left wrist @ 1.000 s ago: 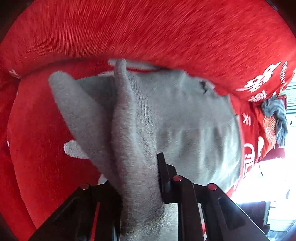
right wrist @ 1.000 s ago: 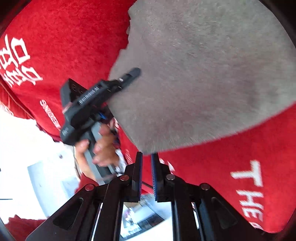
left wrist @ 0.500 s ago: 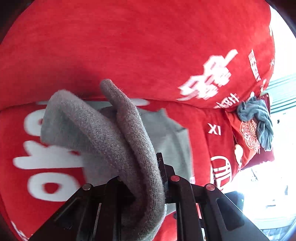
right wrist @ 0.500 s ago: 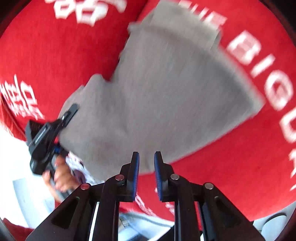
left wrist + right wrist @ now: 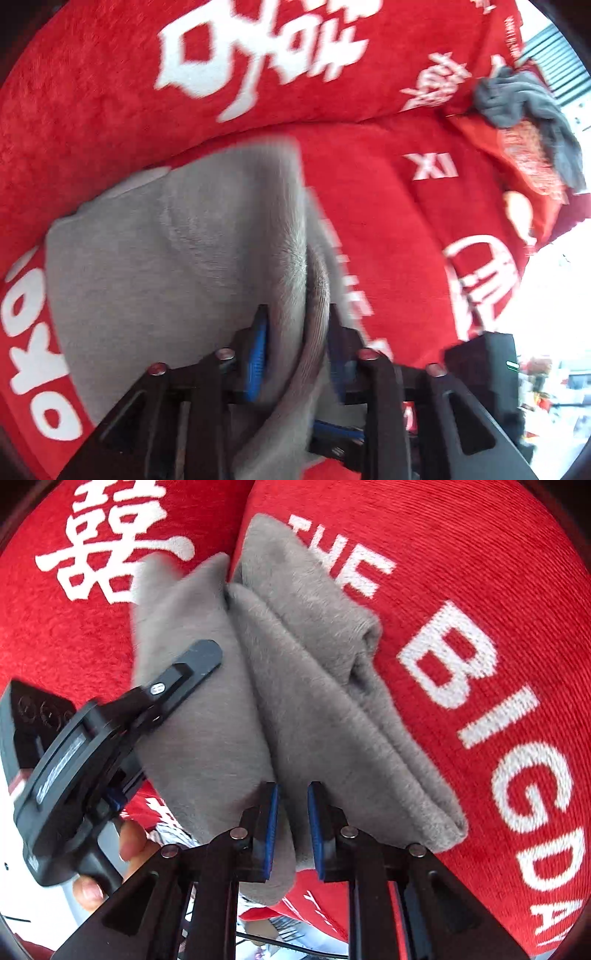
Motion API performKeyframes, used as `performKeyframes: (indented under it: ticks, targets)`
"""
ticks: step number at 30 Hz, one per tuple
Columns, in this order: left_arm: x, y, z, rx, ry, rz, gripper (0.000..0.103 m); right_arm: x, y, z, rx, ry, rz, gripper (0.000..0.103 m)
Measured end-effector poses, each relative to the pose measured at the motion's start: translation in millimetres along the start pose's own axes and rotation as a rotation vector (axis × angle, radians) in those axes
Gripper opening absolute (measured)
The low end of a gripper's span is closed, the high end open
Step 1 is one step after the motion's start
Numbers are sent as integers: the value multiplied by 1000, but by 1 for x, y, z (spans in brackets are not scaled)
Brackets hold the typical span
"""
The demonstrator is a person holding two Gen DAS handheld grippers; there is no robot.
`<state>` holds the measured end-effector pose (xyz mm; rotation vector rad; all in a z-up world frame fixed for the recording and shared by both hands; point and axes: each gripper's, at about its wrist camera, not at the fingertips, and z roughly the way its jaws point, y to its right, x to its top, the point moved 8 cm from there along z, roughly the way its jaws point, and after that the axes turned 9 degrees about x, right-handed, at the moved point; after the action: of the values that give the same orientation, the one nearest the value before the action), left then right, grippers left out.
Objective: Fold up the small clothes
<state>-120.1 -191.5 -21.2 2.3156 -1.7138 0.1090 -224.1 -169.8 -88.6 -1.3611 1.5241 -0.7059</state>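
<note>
The grey knit garment [image 5: 295, 686] is seen lying doubled over on the red printed cover [image 5: 480, 554]. The left gripper [image 5: 295, 350] has just been opened, its fold loose between the jaws. The right gripper [image 5: 291, 834] is narrowly parted at the garment's near edge, nothing pinched. The garment is judged soft, light and floppy; it is best taken at a folded edge.

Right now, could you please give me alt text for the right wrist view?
A folded grey garment lies on a red blanket with white lettering. The left gripper rests on its left side, and the right gripper hovers over its near edge.
</note>
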Motion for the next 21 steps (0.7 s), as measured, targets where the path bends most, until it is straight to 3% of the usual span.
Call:
performKeyframes:
  ticks: [1,3,5,6,7,9,10,12,14,17,18,20,21]
  targets:
    - [1,4,-6,7,15,8,74,2,1,-3,8,11,3,20]
    - [8,9,-27,30,90,26,85,8,1,-9,39,36,25,20]
    - [11,9,-46,16,136,33,85,16,0,-19,99,72,64,20]
    - [12,2,-56,23,159,17,85,21,0,-25,157,100,98,29]
    - [13,-5,-64,35,178,-1,85,26,0,-30,204,124,127,50]
    - [10,-34,-76,92,209,-47,85,38,-1,-39,348,170,194,70]
    - [7,-51,-78,131,212,-72,85,43,-3,-42,423,178,225,70]
    - [-3,-82,-75,197,203,-119,85,52,-7,-37,462,169,241,70]
    - [-19,-118,-69,268,169,-180,85,53,-20,-22,406,126,197,70]
    - [-41,-158,-55,320,116,-254,85,62,-40,-6,236,23,33,69]
    - [-47,-168,-48,330,95,-275,85,65,-48,2,145,-14,-52,62]
    - [-55,-178,-36,346,66,-283,85,70,-61,19,-69,-87,-215,25]
    - [-59,-181,-33,361,57,-275,85,70,-65,24,-174,-106,-292,14]
